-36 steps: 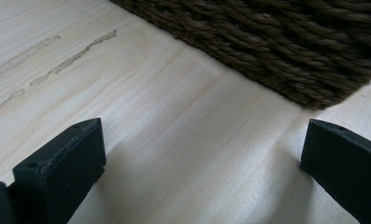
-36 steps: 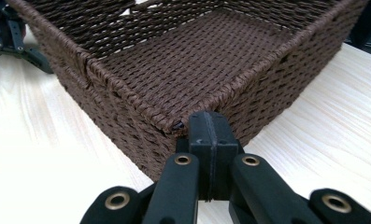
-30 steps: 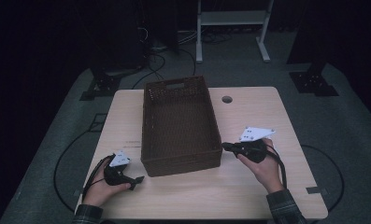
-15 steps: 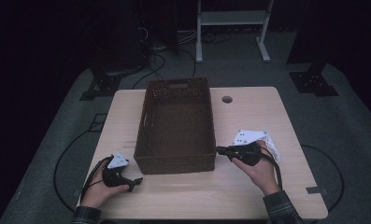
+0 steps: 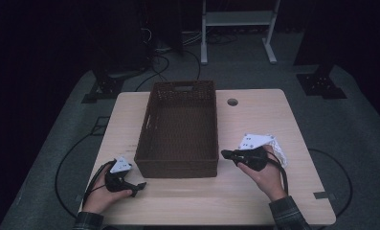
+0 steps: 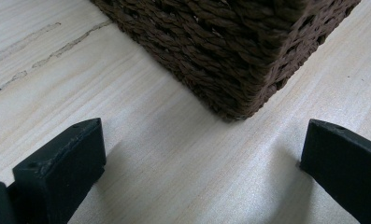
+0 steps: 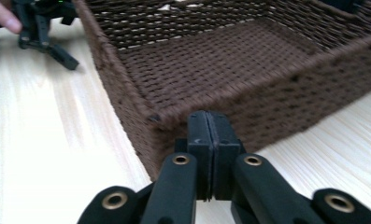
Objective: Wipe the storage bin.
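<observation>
**Right hand closes in on the basket corner**

The right gripper (image 5: 224, 154) has slid in against the near right corner of the empty brown basket (image 5: 180, 125), fingers pressed together, holding nothing. The left gripper (image 5: 140, 186) waits at the near left corner, fingers spread wide, empty. Basket sits mid-desk (image 5: 254, 115); a push looks likely.

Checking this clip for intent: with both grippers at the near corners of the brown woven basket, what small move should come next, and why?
Probably the right gripper should open its jaws. They are pressed together just short of the brown woven basket at its near right corner, gripping nothing, while the left gripper already stands open at the near left corner. Open jaws could then take the basket's wall.
</observation>
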The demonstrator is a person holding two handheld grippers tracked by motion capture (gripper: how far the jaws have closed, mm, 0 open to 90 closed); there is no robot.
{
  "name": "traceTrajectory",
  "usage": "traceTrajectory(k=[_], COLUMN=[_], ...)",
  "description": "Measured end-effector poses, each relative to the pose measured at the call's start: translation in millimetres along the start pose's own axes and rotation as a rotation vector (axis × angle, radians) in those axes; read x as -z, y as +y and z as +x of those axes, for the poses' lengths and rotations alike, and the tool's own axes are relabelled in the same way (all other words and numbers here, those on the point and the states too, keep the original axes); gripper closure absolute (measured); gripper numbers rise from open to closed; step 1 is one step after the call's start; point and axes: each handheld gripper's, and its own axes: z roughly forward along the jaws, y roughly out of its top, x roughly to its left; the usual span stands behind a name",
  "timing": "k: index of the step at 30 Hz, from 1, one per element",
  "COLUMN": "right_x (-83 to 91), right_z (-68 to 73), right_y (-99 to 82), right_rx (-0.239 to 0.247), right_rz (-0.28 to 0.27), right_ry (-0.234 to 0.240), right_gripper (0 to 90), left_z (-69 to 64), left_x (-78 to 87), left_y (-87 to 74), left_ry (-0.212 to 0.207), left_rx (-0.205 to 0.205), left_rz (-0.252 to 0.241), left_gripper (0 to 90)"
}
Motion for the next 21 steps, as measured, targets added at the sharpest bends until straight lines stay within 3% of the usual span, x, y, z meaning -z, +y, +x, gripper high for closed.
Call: traceTrajectory(k=[3,12,21], right_x=[2.9,9.3,9.9], right_z=[-2.7,-6.5,4.1], right_y=[-6.3,-35.8,-68.7], right_rx=[-0.021,-0.078,-0.115], right_rz=[0.015,0.058,0.132], right_ry=[-0.033,-0.112,-0.131], right_gripper=[81.0,51.8,36.4], left_z=[0.1,0.3,0.6], left_x=[0.0,0.2,0.2], left_y=[0.0,-0.1,-0.2], left_ry=[-0.001,-0.003,-0.005], left_rx=[-0.001,-0.002,-0.004], left_rz=[0.0,0.001,0.001], left_gripper=[0.0,0.0,0.0])
